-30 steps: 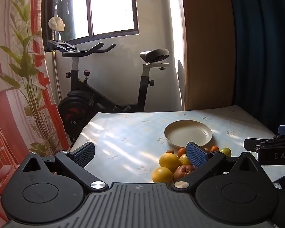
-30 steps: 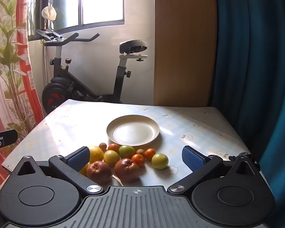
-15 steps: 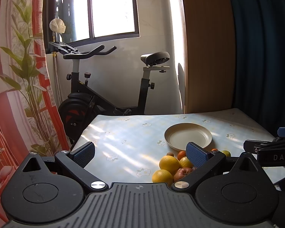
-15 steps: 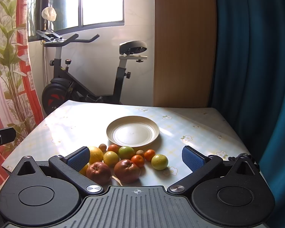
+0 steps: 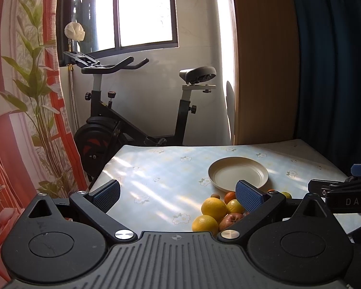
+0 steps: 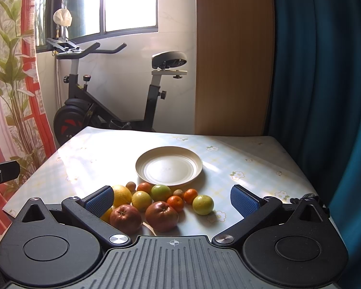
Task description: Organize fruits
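Fruit cluster ahead of both tools, cream plate beyond, nothing gripped.

Right tool (image 6: 172,198): fingers spread wide, empty, directly before the fruit cluster (image 6: 161,202) on the bench (image 6: 240,154); nearer of the two by my reading. Left tool (image 5: 178,193): spread wide, empty, cluster off to its right. Plate (image 6: 169,165) bare, just behind the fruit. Fruits round, no long axis. Legible writing: "DAS" on the right tool's body, seen from the left wrist.

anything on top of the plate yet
No, the plate shows bare in both views. All the fruit sits on the table just in front of it. Its underside is hidden.
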{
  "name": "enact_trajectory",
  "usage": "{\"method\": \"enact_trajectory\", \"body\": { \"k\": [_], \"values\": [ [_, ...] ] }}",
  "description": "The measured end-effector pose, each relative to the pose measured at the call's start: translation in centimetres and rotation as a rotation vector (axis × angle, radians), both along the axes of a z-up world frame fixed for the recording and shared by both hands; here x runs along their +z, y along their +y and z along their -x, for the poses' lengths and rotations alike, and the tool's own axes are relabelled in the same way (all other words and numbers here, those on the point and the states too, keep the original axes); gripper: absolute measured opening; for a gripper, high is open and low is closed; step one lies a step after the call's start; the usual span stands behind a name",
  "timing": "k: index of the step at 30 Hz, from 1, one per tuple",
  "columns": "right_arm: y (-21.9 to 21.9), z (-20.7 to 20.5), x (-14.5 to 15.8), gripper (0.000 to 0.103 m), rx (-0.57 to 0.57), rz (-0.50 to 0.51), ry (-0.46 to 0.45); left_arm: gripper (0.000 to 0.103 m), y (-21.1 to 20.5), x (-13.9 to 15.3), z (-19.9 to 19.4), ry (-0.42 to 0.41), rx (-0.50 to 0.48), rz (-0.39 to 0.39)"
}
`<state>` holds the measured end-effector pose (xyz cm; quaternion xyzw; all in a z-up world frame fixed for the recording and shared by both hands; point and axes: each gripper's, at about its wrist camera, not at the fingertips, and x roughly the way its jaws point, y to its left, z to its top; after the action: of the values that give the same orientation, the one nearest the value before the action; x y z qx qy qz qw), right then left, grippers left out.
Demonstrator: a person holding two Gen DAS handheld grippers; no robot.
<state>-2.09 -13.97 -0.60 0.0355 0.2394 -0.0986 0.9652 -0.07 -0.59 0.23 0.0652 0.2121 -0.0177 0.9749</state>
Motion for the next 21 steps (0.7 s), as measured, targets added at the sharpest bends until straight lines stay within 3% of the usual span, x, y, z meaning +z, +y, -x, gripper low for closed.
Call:
{"method": "enact_trajectory", "body": {
  "k": [21],
  "values": [
    [0.10, -0.01, 0.18, 0.103, 0.003, -0.003, 0.002, 0.103, 0.29, -0.26, -0.06, 0.008, 0.004, 0.018]
  ]
}}
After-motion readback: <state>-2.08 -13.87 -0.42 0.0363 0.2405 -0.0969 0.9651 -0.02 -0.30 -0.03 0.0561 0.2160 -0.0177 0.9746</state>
